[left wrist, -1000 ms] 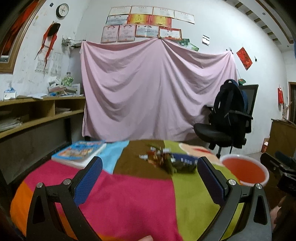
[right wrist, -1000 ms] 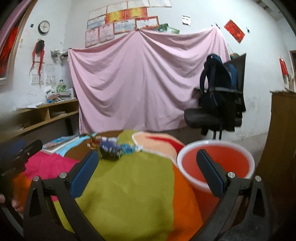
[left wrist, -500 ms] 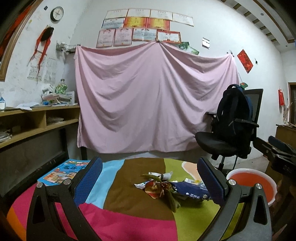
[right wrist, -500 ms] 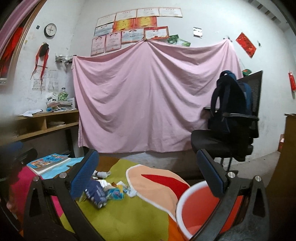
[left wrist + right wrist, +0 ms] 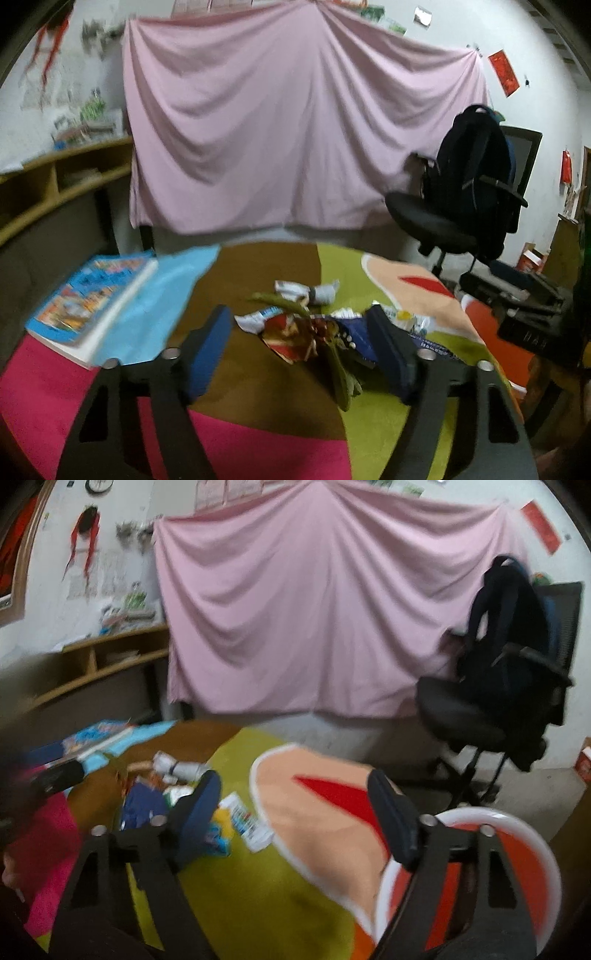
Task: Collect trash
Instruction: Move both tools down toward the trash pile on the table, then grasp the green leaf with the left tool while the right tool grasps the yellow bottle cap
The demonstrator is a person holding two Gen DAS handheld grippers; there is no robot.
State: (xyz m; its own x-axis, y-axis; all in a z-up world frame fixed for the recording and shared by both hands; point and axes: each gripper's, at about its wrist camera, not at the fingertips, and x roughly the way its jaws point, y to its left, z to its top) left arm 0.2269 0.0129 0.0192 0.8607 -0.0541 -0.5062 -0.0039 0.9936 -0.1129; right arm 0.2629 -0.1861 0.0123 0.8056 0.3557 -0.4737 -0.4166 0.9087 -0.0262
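Note:
A pile of trash lies mid-table on the patchwork cloth (image 5: 258, 398): a red wrapper (image 5: 291, 339), green pods (image 5: 340, 373), a dark blue wrapper (image 5: 352, 334) and crumpled white paper (image 5: 323, 291). My left gripper (image 5: 299, 347) is low over the pile with its jaws closing; the wrappers lie between the blue pads, which do not press on them. My right gripper (image 5: 295, 816) is open over the peach and green patches, its left finger (image 5: 199, 808) beside the dark blue wrapper (image 5: 142, 805) and a white packet (image 5: 247, 825). A red bucket (image 5: 469, 878) sits under its right finger.
A colourful book (image 5: 92, 295) lies at the table's left. A black office chair with a backpack (image 5: 469, 192) stands at the right, before a pink sheet (image 5: 295, 129) on the wall. Wooden shelves (image 5: 55, 184) run along the left. A person's hand (image 5: 11, 875) shows at the far left.
Both grippers moved forward and tipped down toward the trash pile, which is now close between the left fingers. Both pairs of jaws stand narrower than before.

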